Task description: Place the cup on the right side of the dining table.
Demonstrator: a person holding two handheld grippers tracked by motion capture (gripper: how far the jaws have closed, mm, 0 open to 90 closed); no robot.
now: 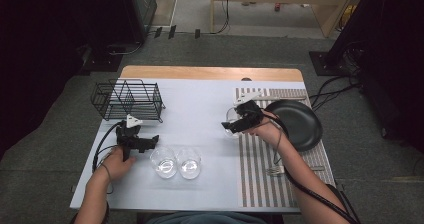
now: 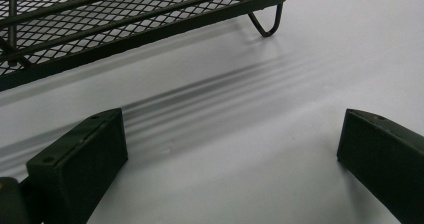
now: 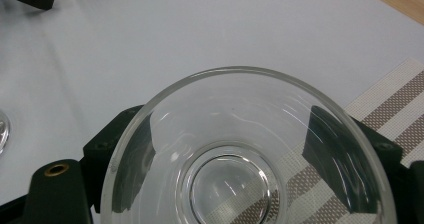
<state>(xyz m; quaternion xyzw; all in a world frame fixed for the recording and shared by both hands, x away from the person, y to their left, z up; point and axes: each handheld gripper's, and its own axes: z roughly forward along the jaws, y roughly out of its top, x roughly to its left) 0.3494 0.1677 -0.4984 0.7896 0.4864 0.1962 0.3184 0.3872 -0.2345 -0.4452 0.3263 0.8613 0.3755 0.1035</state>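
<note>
My right gripper (image 1: 232, 125) is shut on a clear drinking glass (image 1: 229, 116) at the left edge of the striped placemat (image 1: 260, 169). In the right gripper view the glass (image 3: 240, 109) sits between the two jaws of the right gripper (image 3: 232, 151), seen from above its rim. Two more clear glasses (image 1: 163, 161) (image 1: 189, 162) stand side by side near the table's front. My left gripper (image 1: 149, 143) is open just left of them, holding nothing. In the left gripper view the left gripper (image 2: 232, 134) has bare white tabletop between its spread jaws.
A black wire rack (image 1: 127, 100) (image 2: 125, 14) stands at the table's back left, close to the left gripper. A black plate (image 1: 296, 124) lies on the placemat at the right. A fork (image 1: 275, 170) rests on the placemat near the front.
</note>
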